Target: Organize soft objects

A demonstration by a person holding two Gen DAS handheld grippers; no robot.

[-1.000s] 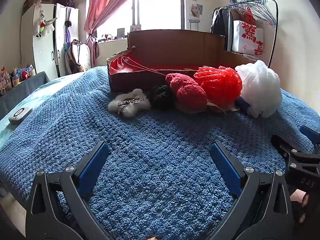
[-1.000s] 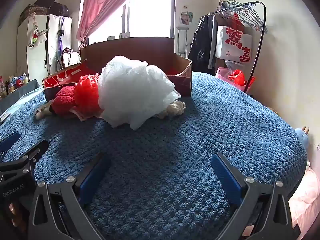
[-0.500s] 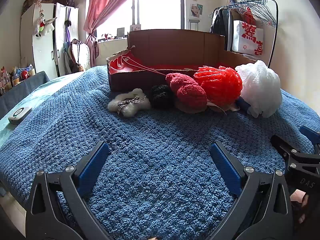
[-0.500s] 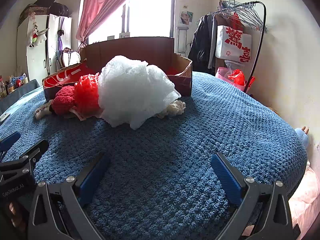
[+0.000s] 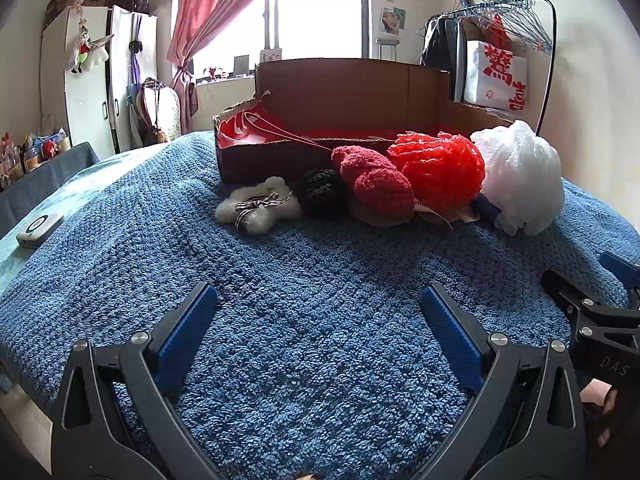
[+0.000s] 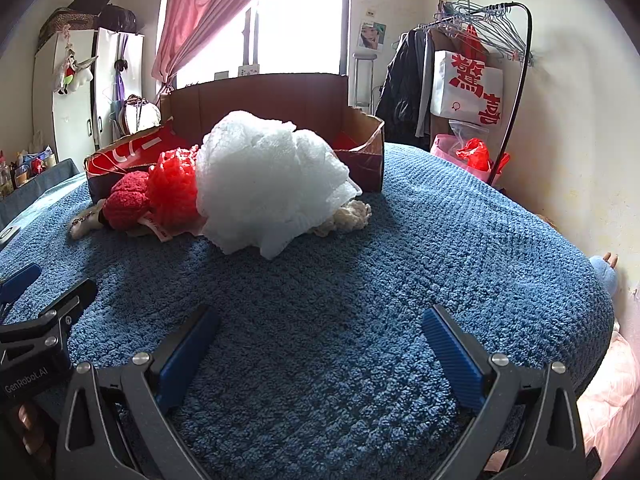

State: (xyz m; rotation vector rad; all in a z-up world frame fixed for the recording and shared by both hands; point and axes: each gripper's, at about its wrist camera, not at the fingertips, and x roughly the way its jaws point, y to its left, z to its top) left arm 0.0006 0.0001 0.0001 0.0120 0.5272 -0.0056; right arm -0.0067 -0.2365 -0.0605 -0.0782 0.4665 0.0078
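Both claws are spread wide with nothing in them, left claw (image 5: pixel 318 306) and right claw (image 6: pixel 320 328) low over the blue blanket (image 5: pixel 320 320) at the bed's near edge. Soft stuff sits mid-bed against the cardboard box (image 5: pixel 344 88): white puff (image 6: pixel 268 180), red puff (image 5: pixel 438 170), red fuzzy thing (image 5: pixel 376 180).

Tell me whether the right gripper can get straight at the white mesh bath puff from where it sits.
Probably yes. The right gripper is open and empty, and only bare blue knitted blanket lies between it and the white mesh bath puff, whose near side is uncovered. The red mesh puff presses against its left.
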